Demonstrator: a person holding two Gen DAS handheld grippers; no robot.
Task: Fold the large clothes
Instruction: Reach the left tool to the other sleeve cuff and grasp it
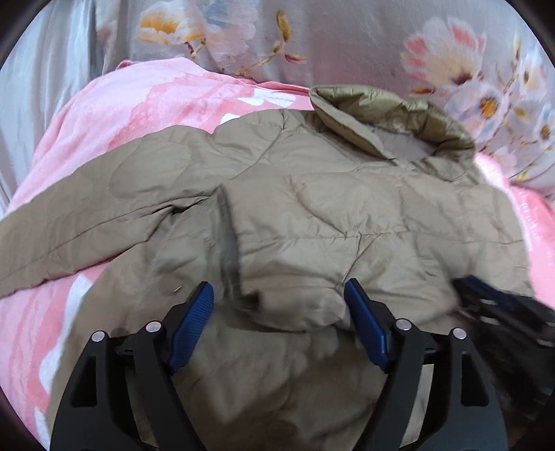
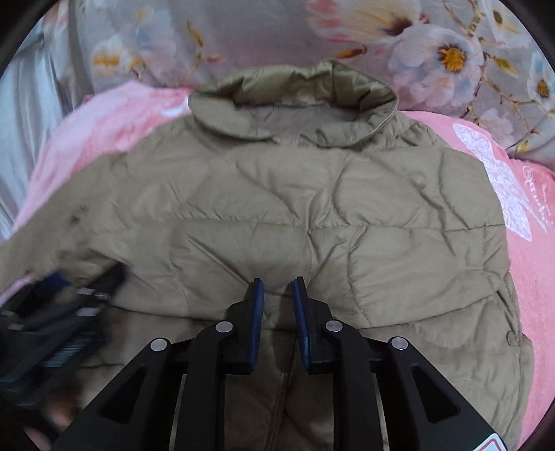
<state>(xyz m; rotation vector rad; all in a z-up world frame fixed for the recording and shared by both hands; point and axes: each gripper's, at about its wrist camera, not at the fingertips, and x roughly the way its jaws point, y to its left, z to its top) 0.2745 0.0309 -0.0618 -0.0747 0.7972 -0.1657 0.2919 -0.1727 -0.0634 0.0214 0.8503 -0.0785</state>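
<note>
Nearest to me, the left gripper stands with its blue ribbed pads spread wide over the lower part of the khaki quilted puffer jacket. Nothing is pinched between them. The right gripper has its pads nearly pressed together, with only a narrow gap, and I see no cloth caught in that gap. It hangs just above the folded lower edge.

The jacket lies on a pink flowered blanket on the bed, collar at the far end. One sleeve stretches out to the side, not yet folded in.

I think the puffy filling can spring back, so a released fold may open again. The smooth shell may also slip from a shallow grip. Further away, the grey floral sheet is wrinkled, and dragging the jacket could pull the blanket with it.
</note>
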